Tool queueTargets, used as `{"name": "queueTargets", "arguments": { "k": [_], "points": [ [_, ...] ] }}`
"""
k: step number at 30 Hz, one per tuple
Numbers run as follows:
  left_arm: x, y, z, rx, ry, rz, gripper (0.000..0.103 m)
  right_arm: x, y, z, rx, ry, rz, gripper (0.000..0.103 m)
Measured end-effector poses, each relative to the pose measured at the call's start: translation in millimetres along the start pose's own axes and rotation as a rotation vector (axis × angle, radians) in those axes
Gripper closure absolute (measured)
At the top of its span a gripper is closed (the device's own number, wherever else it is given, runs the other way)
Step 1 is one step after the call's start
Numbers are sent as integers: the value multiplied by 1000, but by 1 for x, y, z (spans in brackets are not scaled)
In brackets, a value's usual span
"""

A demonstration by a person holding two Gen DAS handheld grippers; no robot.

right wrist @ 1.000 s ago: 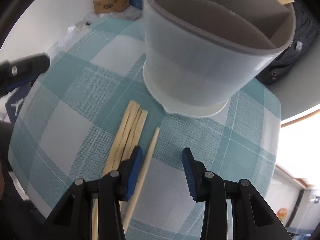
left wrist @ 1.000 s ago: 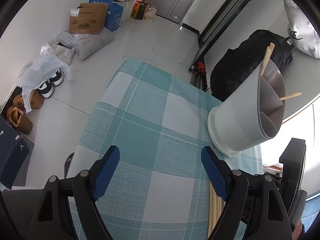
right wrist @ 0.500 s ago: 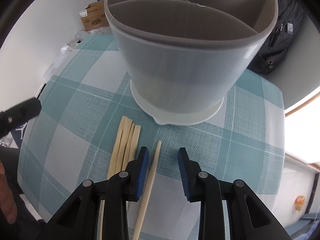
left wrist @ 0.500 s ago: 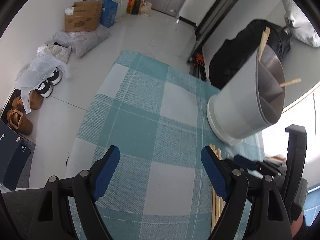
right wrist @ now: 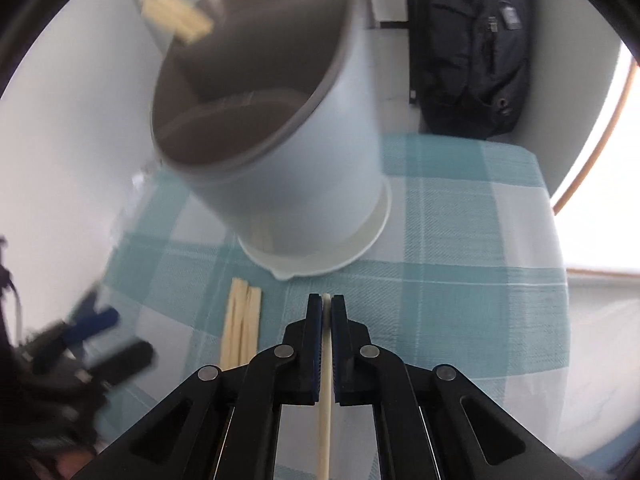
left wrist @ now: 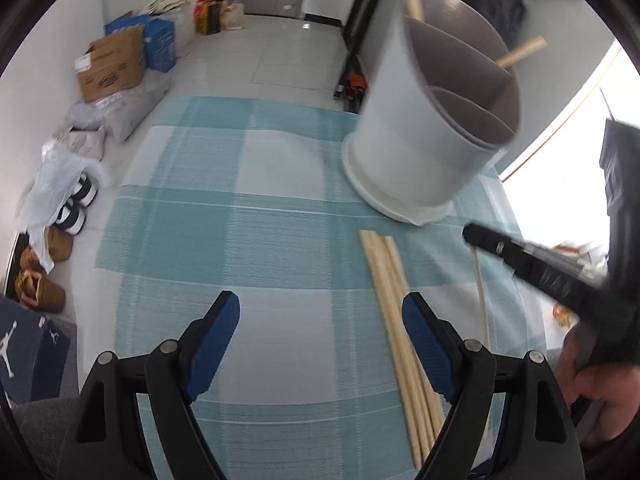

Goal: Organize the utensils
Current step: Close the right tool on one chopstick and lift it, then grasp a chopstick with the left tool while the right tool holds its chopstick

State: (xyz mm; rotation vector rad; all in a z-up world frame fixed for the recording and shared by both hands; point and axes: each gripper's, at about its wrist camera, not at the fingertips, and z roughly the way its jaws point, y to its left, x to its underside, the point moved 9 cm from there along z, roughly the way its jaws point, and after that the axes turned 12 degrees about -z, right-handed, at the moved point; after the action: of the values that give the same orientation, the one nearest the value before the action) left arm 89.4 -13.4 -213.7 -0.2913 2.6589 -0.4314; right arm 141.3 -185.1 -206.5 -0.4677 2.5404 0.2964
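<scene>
Since the earlier frames, the right gripper has narrowed its jaws from a wide gap to full closure on the single chopstick, which had lain loose on the cloth between the pads. In the right wrist view that chopstick runs from the bottom centre of the frame up between the blue pads, its tip showing just past them, below the base of the utensil holder. Whether the chopstick is lifted off the cloth cannot be determined.

A bundle of chopsticks lies flat on the checked tablecloth left of the closed jaws, just beside them and near the holder's base.

The holder, white outside and grey inside with dividers, fills the upper centre of the frame; chopstick ends project from its rear compartment.

The left gripper appears at the bottom of its own view with jaws spread wide and nothing between the pads. Its right-hand finger overlaps the bundle in the frame; contact cannot be confirmed.

A black backpack occupies the upper right.
</scene>
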Motion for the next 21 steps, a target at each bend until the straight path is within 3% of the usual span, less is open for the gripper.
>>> {"name": "queueTargets", "arguments": {
  "k": [3,7,11,13,14,19,21],
  "points": [
    [5,-10,9,-14,35,28,23,-8,-14,-19,-39,-84,82,100],
    [10,-25,17,40,101,15,23,-11,-34,-43,-79,-175,171,100],
    [6,-26,26,5,127,17,24,-11,-44,-54,-102,-222,228,100],
    [5,-24,33,-19,153,23,35,-16,-46,-57,-116,-237,243,100],
    [5,-23,36,-29,171,29,48,-17,-49,-59,-124,-243,251,100],
    [1,-25,39,-43,171,36,66,-22,-48,-59,-139,-260,265,100],
    [2,-26,39,-62,168,41,82,-20,-50,-60,-139,-263,267,100]
  ]
}}
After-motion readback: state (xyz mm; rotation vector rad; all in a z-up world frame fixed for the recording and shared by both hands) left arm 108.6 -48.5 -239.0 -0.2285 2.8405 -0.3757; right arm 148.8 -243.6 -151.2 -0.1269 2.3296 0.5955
